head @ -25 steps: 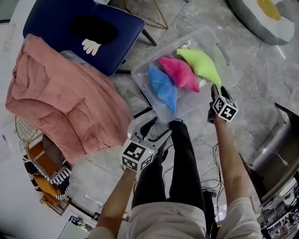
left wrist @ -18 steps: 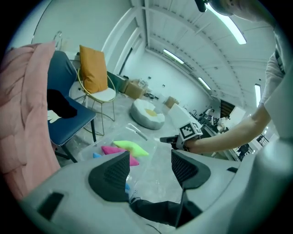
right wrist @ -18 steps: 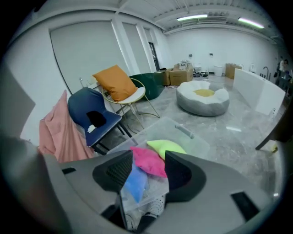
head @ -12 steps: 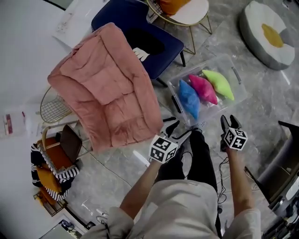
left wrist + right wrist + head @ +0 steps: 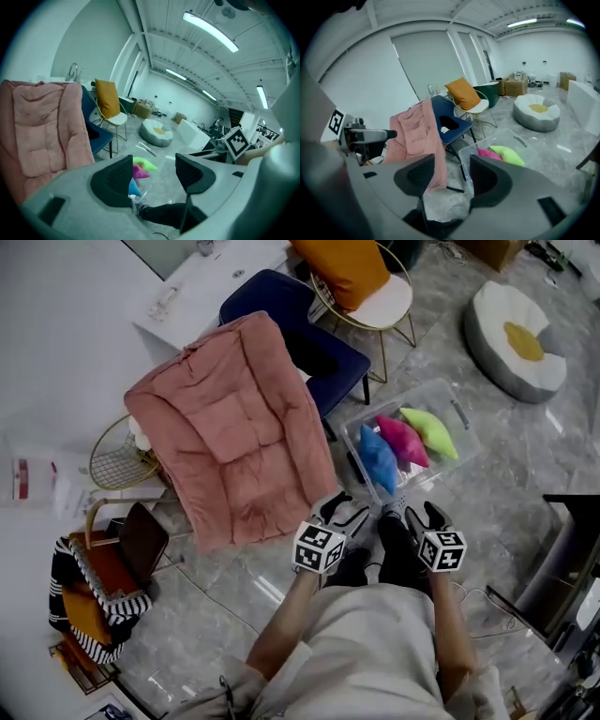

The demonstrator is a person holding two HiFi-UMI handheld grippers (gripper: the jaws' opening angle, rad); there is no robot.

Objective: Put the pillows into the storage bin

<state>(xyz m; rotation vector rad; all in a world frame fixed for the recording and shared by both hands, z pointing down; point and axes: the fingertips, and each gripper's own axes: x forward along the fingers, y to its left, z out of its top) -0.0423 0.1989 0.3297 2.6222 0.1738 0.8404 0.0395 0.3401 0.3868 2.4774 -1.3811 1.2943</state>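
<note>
Only the head view takes in the whole floor at once: a pink quilt (image 5: 234,427) draped over a navy chair (image 5: 328,348) at the left, the clear storage bin (image 5: 448,401) to its right, and a round floor cushion (image 5: 514,338) towards the top right corner. The left gripper view adds what that one misses: long ceiling lights (image 5: 211,30) overhead and, at its right edge, the marker cube (image 5: 236,142) of the other tool. There the blue pillow (image 5: 134,187) is half hidden behind the left jaw. The right gripper view hides that pillow altogether and shows only the pink pillow (image 5: 487,153) and the yellow-green pillow (image 5: 508,153) in the bin. Both forearms are drawn in close before the body, side by side over the person's dark trousers (image 5: 373,561), each tool aimed forward and down towards the bin. The left tongs (image 5: 343,510) stand wide apart with nothing between them, just below the quilt's lower edge. The right tongs (image 5: 424,514) are parted too and empty, with only floor and a pale shoe (image 5: 445,206) showing in the gap. Neither touches the bin. Inside it the three pillows lie side by side, as the head view shows: blue at the left end, pink in the middle, yellow-green at the right end.
</note>
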